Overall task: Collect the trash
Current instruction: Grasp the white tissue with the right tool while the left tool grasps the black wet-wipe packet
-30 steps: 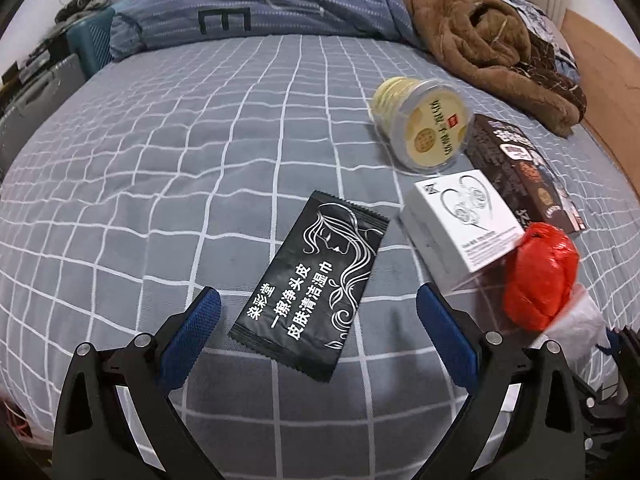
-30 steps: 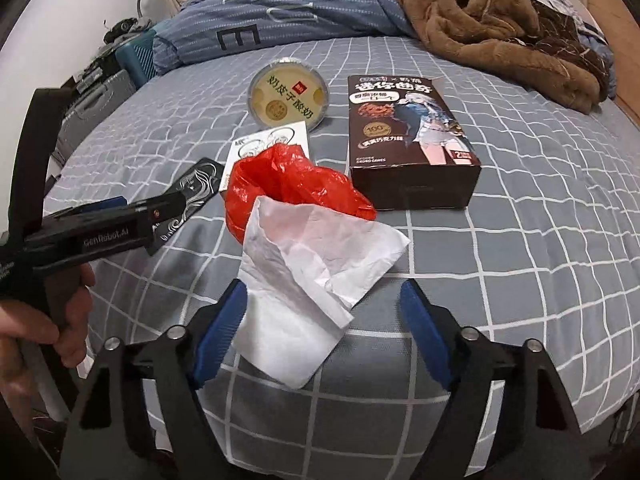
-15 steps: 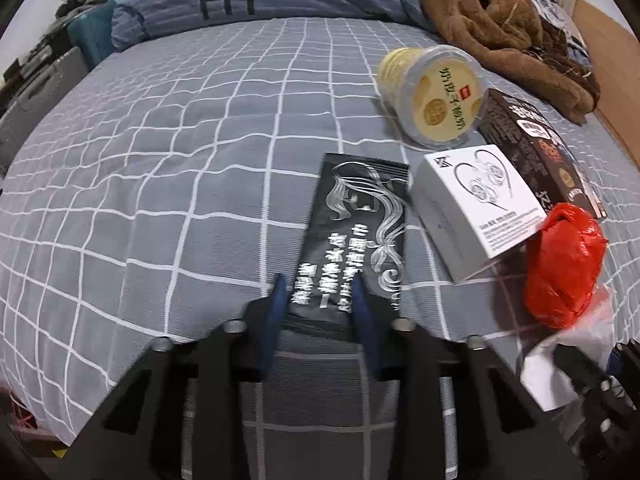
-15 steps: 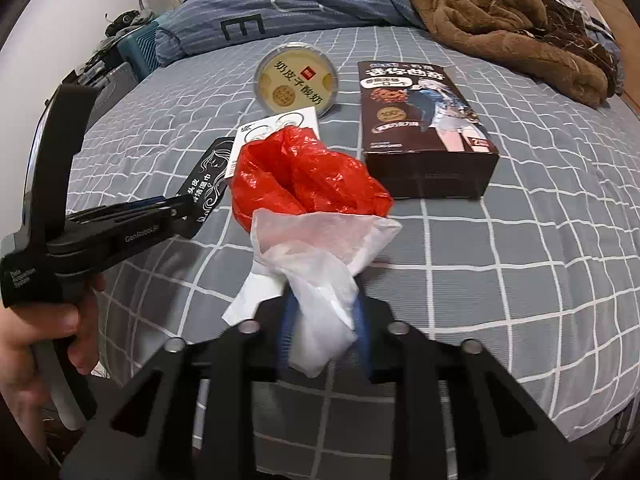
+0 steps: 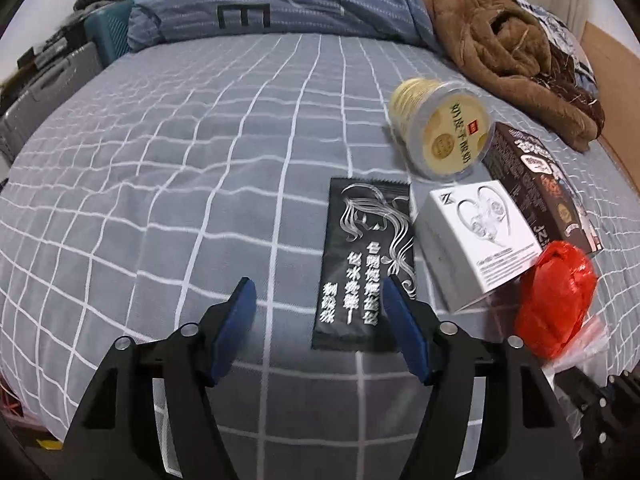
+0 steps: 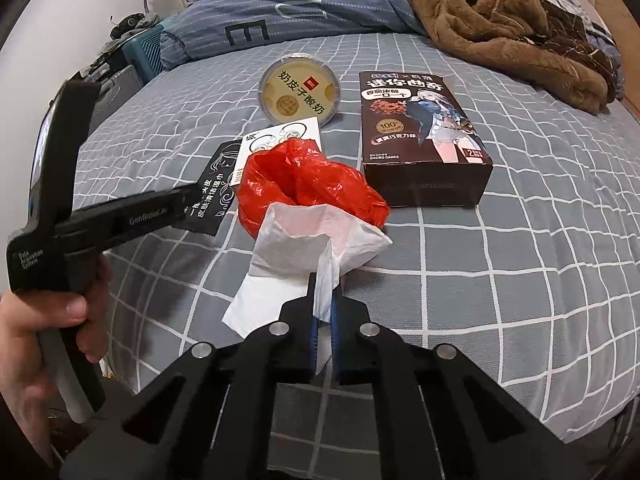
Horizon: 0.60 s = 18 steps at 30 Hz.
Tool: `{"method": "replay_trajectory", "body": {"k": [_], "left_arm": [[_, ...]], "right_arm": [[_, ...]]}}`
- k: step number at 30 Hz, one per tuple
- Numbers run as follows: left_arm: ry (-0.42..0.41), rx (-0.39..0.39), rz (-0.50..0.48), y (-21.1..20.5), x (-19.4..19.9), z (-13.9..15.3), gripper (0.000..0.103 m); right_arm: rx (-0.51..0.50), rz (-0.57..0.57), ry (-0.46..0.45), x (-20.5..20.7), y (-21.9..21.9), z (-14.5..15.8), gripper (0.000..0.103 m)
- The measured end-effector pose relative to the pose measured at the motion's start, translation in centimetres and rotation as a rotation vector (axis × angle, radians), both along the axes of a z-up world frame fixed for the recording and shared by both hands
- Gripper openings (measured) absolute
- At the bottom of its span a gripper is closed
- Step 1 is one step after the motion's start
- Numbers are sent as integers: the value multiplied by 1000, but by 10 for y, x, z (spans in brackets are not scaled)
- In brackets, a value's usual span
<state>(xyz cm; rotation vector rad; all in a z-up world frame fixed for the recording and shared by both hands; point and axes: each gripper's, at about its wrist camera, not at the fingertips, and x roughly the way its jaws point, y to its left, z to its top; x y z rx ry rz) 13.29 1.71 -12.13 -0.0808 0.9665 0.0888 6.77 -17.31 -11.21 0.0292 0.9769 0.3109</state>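
Right gripper (image 6: 324, 300) pinching white bag (image 6: 304, 248); left gripper (image 5: 320, 300) jaws opening, black sachet (image 5: 366, 260) between, unpressed.

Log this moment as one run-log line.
left gripper: opening, black wet-wipe sachet between jaws | right gripper: shut on white plastic bag

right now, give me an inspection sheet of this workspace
surface: bed with grey checked sheet.
job's things: black wipe sachet flat; white tissue against red plastic bag; yoghurt tub on its side; white earphone box; dark cookie box.
clutter: brown fleece garment; blue striped duvet.
grippers: left gripper opening, sachet between its jaws, unpinched; right gripper shut on the tissue.
cables: nothing seen.
surroundings: teal crate beside the bed.
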Motion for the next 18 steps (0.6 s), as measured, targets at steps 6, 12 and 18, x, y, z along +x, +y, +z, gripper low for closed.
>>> {"method": "replay_trajectory", "body": {"k": [6,12,18], "left_arm": [[5,-24,-24,-9,10,-3,73],[22,-34,-34,-15,19,-13,73],[48,-14,-18,-18,23,-22,58]], "right_arm": [[4,6,-9,-3,-1,3,2],[7,3,-10,-3,-3,5,2],[6,9,-14,-4,-3,7,2]]}}
